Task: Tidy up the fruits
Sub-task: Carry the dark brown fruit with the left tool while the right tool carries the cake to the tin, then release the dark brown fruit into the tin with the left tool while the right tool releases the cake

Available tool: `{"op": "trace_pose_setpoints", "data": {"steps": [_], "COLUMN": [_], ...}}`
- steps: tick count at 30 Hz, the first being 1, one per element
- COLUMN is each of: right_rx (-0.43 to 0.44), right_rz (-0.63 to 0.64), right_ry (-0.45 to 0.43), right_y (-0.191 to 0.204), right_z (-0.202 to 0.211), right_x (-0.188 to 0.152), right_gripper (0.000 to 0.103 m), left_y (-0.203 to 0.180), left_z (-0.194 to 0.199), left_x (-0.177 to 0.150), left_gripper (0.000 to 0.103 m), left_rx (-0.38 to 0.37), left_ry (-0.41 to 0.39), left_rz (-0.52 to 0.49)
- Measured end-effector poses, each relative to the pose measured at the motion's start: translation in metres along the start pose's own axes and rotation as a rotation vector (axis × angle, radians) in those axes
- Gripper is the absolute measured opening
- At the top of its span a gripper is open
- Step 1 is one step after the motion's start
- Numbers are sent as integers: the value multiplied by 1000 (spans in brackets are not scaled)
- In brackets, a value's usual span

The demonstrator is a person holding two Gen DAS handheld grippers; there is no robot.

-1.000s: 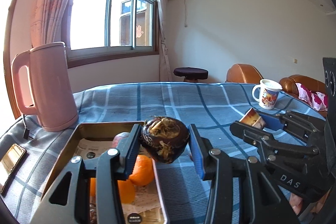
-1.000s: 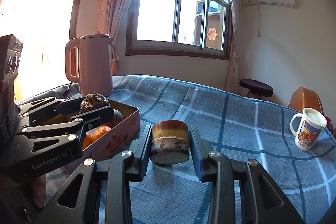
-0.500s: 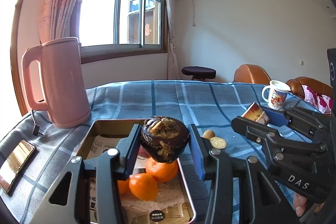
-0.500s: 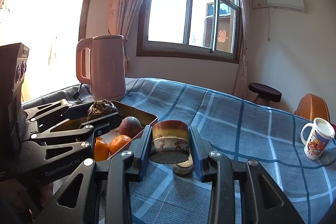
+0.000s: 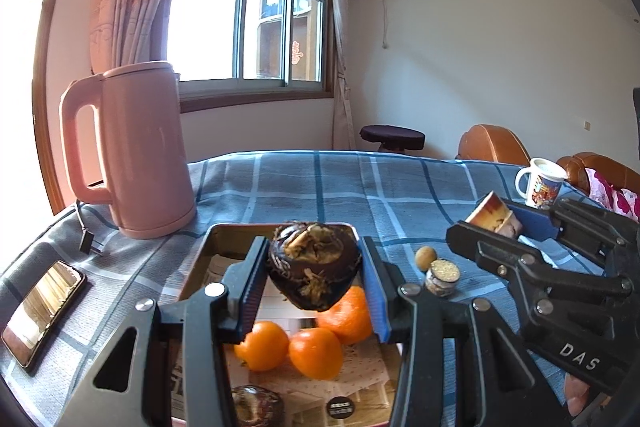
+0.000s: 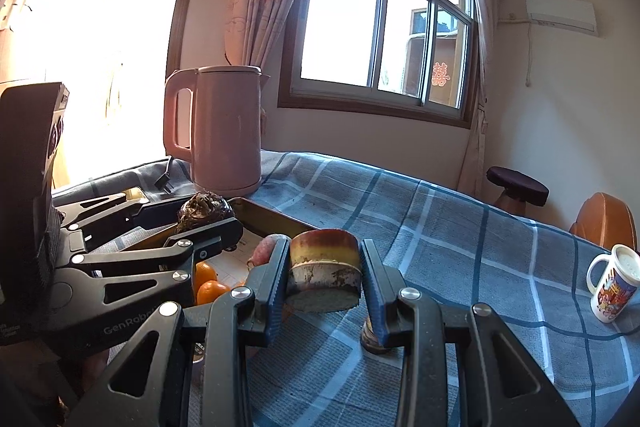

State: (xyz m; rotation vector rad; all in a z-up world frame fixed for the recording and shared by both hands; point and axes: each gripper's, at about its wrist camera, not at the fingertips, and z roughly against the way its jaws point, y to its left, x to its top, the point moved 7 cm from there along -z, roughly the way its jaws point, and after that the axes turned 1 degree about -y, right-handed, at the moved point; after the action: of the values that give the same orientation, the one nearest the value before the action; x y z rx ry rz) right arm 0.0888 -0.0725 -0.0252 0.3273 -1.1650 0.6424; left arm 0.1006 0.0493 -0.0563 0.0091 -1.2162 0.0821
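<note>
left gripper [image 5: 314, 277] pinching a dark, shrivelled fruit [image 5: 313, 269], held in the air over the far half of the metal tray [image 5: 224, 239], and down in that tray three oranges [image 5: 316, 351] bunched at about six o'clock from the fruit; right gripper [image 6: 324, 277] clamped tight on a short banded cylinder [image 6: 324, 269], hanging above the blue plaid cloth [image 6: 440, 227]; a small jar [image 5: 441, 275] and a little round fruit [image 5: 424, 257] sit just off the tray's three o'clock edge; pink kettle [image 5: 136, 151] off at ten o'clock, mug [image 5: 540, 187] way out at two
</note>
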Motion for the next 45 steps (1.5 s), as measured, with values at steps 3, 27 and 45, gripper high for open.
{"op": "trace_pose_setpoints", "data": {"steps": [3,27,45], "right_rx": [9,148,190], "right_rz": [3,54,95], "right_ry": [0,142,236], "right_y": [4,67,82], "right_z": [-2,-51,-62], "right_x": [1,-16,-31], "right_gripper": [37,37,62], "left_y": [9,69,68], "left_z": [0,-18,-11], "left_x": [1,-23,-22], "left_gripper": [46,46,73], "left_rx": [17,73,123], "left_ry": [4,188,169], "left_rz": [4,67,39]}}
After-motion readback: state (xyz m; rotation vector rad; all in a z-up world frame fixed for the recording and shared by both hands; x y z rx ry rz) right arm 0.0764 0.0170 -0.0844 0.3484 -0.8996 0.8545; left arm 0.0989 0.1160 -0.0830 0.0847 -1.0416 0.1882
